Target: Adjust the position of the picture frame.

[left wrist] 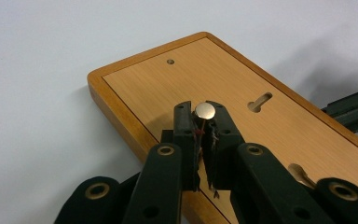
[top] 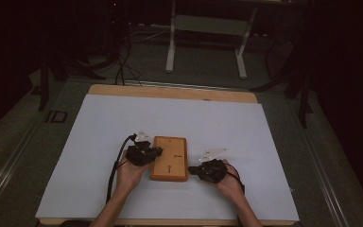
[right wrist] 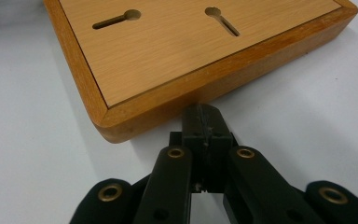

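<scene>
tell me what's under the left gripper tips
The wooden board lies under the left gripper, which pinches a small metal disc. The patch directly beneath is covered.

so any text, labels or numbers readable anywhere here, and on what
"ID": white marking on the floor left of the table.
Small dark mark on the wooden board: too small to read.
Nothing written on the left gripper, its small metal disc, or the right gripper.

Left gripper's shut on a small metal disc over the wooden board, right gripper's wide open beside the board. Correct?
Not quite. The right gripper is shut, jaws together against the wooden board's edge, per the right gripper view. The left gripper does pinch the small metal disc.
</scene>
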Motion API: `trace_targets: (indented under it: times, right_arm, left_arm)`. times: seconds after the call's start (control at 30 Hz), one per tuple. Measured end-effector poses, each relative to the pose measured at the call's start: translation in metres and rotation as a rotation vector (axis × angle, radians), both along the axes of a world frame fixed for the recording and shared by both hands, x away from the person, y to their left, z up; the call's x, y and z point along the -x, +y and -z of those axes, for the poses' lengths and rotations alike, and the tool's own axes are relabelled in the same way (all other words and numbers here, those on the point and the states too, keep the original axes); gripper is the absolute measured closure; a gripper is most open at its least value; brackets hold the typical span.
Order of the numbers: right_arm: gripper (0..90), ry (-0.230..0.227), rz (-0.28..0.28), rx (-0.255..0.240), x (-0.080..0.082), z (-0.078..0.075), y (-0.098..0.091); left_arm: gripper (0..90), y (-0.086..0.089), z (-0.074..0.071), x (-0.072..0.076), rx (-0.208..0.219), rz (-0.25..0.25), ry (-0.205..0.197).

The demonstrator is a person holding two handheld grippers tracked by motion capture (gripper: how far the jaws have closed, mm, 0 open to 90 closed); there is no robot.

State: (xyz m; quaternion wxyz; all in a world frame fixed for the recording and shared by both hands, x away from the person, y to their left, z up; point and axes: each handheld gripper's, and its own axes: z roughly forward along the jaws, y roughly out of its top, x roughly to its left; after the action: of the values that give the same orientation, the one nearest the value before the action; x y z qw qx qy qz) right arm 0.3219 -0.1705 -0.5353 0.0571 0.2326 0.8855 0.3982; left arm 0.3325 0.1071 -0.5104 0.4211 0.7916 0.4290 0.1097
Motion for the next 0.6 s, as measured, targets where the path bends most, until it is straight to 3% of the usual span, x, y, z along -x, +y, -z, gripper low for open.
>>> trace_targets:
  times: [0.3, 0.47, 0.6]
  right_arm:
    - [89.9, 0.007, -0.028, -0.018, 0.002, -0.002, 0.005]
    - [90.0, 0.004, -0.038, -0.020, 0.004, -0.003, 0.008]
    - [90.0, 0.005, -0.058, -0.015, 0.008, -0.003, 0.017]
  left_arm:
    - [84.6, -0.001, -0.004, -0.008, 0.006, -0.035, 0.005]
    - [84.6, 0.000, -0.003, -0.012, 0.017, -0.042, 0.023]
    - [84.4, 0.001, -0.002, -0.018, 0.008, -0.063, 0.061]
